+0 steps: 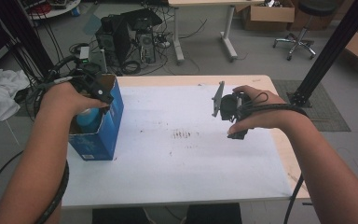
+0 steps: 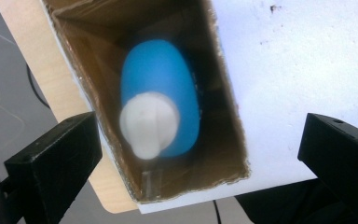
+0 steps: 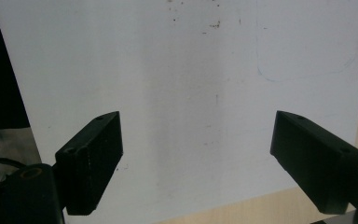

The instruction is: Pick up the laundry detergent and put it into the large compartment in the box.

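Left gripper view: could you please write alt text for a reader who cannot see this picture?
A blue bottle with a white cap stands inside an open cardboard box, seen from above. The two black jaws of the left hand-held gripper stand wide apart on either side of the box, touching nothing. The box sits on a white table surface.

Bottle upright inside the open box at the table's left edge, left gripper directly above.

Lab or workshop, computer towers with tangled cables on floor, cardboard boxes, stool
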### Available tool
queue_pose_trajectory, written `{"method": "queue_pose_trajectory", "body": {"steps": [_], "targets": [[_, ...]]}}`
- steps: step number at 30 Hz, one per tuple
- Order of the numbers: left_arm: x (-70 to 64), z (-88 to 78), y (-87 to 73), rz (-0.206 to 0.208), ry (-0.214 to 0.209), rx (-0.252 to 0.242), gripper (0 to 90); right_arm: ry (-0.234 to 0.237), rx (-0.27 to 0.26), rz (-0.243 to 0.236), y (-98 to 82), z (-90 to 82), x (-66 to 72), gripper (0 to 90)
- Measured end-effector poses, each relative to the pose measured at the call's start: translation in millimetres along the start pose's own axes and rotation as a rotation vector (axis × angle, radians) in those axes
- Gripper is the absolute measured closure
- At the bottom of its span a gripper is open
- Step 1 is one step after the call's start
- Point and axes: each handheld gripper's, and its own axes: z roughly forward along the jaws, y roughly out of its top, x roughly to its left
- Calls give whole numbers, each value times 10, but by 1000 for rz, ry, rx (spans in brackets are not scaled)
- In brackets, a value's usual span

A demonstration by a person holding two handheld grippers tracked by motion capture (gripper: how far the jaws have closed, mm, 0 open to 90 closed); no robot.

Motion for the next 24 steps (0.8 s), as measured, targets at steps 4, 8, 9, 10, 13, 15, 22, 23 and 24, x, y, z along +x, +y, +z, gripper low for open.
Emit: {"method": "queue_pose_trajectory", "body": {"steps": [4,8,9,10,13,15,22,23,24], "targets": [[-78,-49,28,44,1,-15,1,0,2,5,-12,-9,1,169],[-191,-130,65,106,-6,-57,1,-1,4,9,-29,-16,3,169],[-223,-153,75,124,-7,-67,1,-1,4,8,-34,-17,2,169],[-254,-174,85,139,-10,-81,1,-2,4,11,-38,-19,4,169],[-366,-231,115,202,-23,-110,1,2,2,13,-47,-20,4,169],[-452,-256,129,261,-32,-126,1,3,7,16,-50,-21,8,169],[-682,-243,155,482,-57,-112,1,7,6,12,-53,-20,14,175],[-703,-249,159,500,-61,-116,0,8,5,11,-54,-21,12,175],[-732,-256,158,519,-64,-124,1,8,2,8,-55,-22,6,175]]}}
